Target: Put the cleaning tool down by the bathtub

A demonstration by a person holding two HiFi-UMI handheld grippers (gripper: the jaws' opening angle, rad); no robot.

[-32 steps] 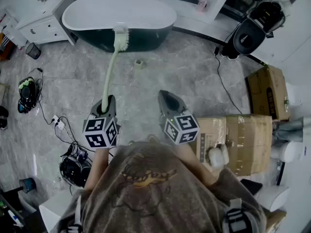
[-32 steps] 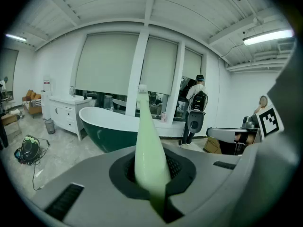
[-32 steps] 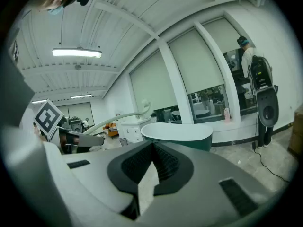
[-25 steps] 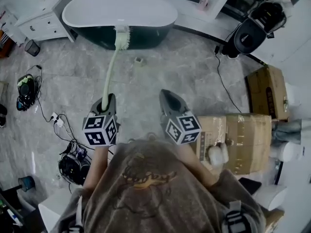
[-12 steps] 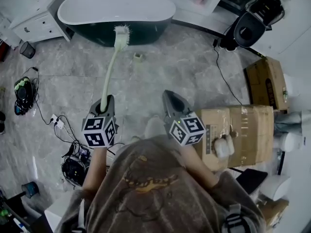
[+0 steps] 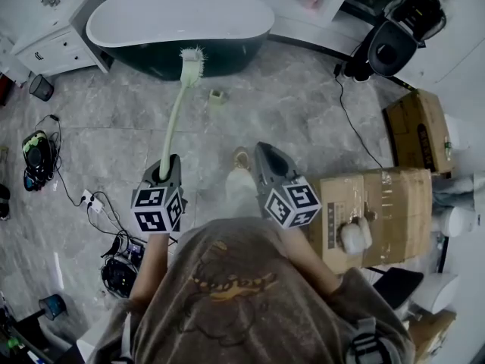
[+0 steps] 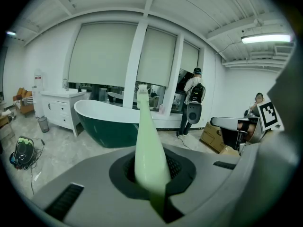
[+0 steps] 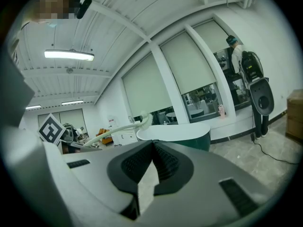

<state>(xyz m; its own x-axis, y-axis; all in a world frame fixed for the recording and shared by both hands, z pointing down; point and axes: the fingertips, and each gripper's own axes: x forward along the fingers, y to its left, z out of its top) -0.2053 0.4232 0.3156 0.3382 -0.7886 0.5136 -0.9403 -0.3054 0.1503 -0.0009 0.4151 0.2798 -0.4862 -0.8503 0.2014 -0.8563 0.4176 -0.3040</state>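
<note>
The left gripper clamps the end of the pale green long-handled brush, bristles aloft near the white oval bathtub. Gripped so far back, it could swing and strike the tub. The right gripper is closed, empty.

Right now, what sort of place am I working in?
Probably a bathroom mock-up or showroom, not a home: a freestanding bathtub and white vanity cabinet, but cardboard boxes and loose cables on the stone floor.

End of brush hidden by jaws
</note>
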